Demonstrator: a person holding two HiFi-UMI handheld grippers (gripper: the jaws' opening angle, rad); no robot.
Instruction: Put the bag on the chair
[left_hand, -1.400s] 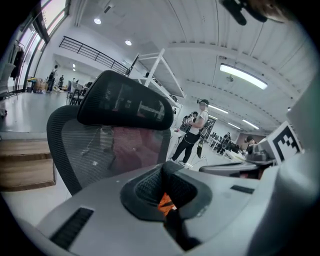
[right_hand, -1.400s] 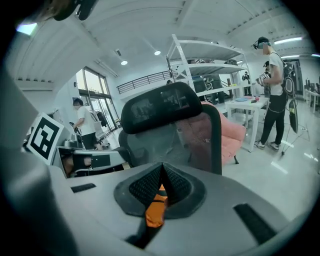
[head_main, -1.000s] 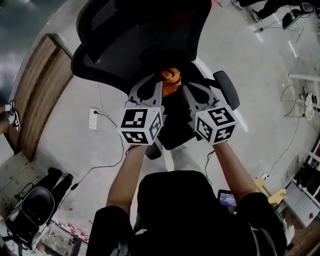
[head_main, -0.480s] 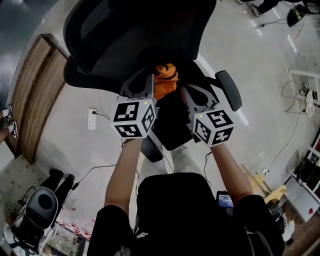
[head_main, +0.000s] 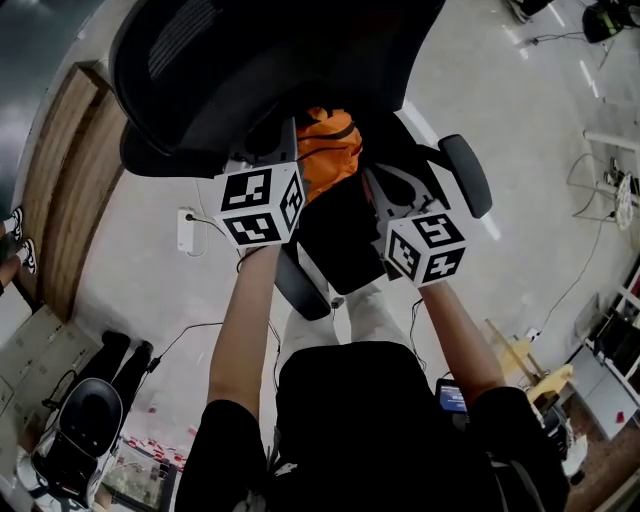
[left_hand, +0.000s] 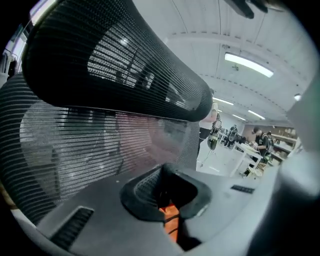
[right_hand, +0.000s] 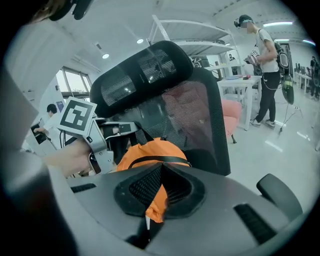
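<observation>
An orange bag (head_main: 328, 150) with black straps hangs between my two grippers, above the seat (head_main: 345, 240) of a black mesh office chair (head_main: 230, 70). My left gripper (head_main: 287, 150) is shut on the bag's left side, partly under the chair's headrest. My right gripper (head_main: 383, 190) is shut on its right side. In the left gripper view a strip of orange fabric (left_hand: 171, 222) is pinched in the gripper (left_hand: 161, 192), with the mesh backrest (left_hand: 90, 145) close ahead. The right gripper view shows the bag (right_hand: 150, 152) gripped in the gripper (right_hand: 159, 186). Whether the bag touches the seat is hidden.
The chair's armrests (head_main: 468, 175) (head_main: 302, 288) flank the seat. A white power strip (head_main: 187, 235) and cables lie on the floor at left, beside a wooden panel (head_main: 60, 200). A person (right_hand: 265, 55) stands by white tables, with a pink chair (right_hand: 231, 115) behind the backrest.
Both grippers have carried the bag lower and in towards the chair's backrest. More of the orange bag shows between them, and the left gripper has shifted left under the headrest.
</observation>
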